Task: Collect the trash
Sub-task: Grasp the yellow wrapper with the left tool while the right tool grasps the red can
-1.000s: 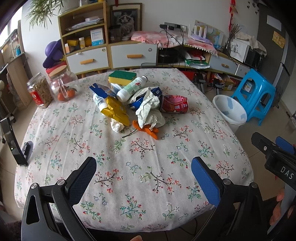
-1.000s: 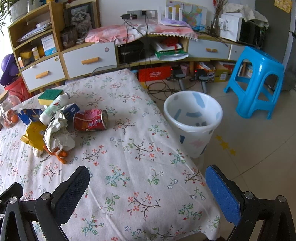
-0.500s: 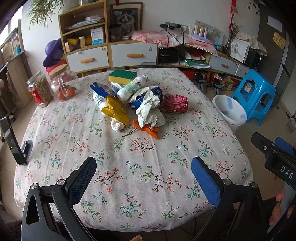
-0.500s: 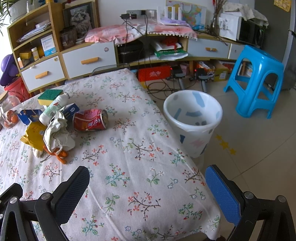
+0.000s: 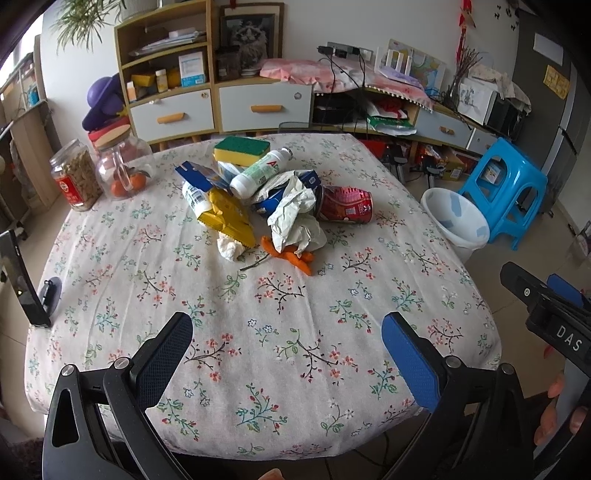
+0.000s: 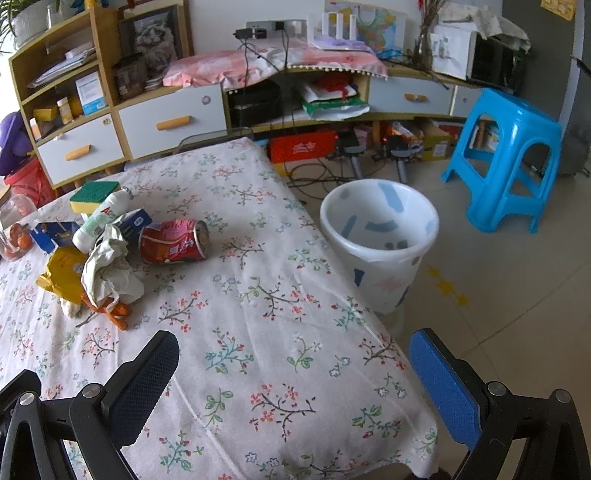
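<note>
Nearest me, left gripper (image 5: 286,341) and right gripper (image 6: 293,360) hover spread wide, empty, over bare tablecloth (image 5: 280,332). Trash heap mid-table: orange peel (image 5: 295,254), crumpled paper (image 5: 295,221), red can (image 6: 173,242). I'd take the can lengthwise with the right. Wastebasket (image 6: 380,243) beside the table looks empty; far jars (image 5: 123,171) hold oranges, snacks.

Home, living/dining room. Evidence: table with floral tablecloth (image 5: 280,332), wooden shelf-and-drawer unit (image 5: 170,110) along the wall holding boxes and bottles, framed cat picture (image 6: 153,35), potted plant (image 5: 85,22) on top, pink cloth (image 6: 258,62) over a low cabinet with a power strip, blue plastic stool (image 6: 506,158), patterned wastebasket (image 6: 380,247) on tiled floor.
</note>
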`<state>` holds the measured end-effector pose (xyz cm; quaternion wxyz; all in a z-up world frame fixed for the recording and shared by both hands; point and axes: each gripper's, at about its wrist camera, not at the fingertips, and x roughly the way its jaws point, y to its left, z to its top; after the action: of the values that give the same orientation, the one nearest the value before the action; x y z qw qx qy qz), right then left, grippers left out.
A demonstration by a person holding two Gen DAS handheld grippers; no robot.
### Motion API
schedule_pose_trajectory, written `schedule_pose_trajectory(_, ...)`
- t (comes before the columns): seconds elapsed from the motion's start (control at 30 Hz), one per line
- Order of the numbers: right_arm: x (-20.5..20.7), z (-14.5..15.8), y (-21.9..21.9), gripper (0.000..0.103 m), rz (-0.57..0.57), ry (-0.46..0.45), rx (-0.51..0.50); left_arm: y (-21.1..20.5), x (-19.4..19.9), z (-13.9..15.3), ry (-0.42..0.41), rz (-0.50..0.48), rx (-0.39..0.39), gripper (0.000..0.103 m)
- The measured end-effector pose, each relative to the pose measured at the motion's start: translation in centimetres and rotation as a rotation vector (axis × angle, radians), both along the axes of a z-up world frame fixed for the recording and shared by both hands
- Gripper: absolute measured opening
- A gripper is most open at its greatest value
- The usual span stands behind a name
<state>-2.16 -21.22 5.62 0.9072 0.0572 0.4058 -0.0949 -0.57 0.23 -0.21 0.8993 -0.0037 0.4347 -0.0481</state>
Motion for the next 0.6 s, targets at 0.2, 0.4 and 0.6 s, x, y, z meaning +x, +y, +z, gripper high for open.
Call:
schedule_pose_trajectory(0.2,0.9,0.6,-0.6,0.103,-0.007,0.022,0.021,1.8,1.5,0.7,0.019,0.04,-0.023,0.103)
schedule_pose_trajectory(0.4,4.4,3.4,-1.4,0.103,0.06,0.021,0.055,4.9,5.4,1.8,0.063,0.071,-0.02,0.103)
schedule_pose_trajectory(0.6,9.5,4.1,-0.7,0.103,0.127,0.051,0.1,8.1,11.7,2.1,0.106,0.107,-0.008,0.103)
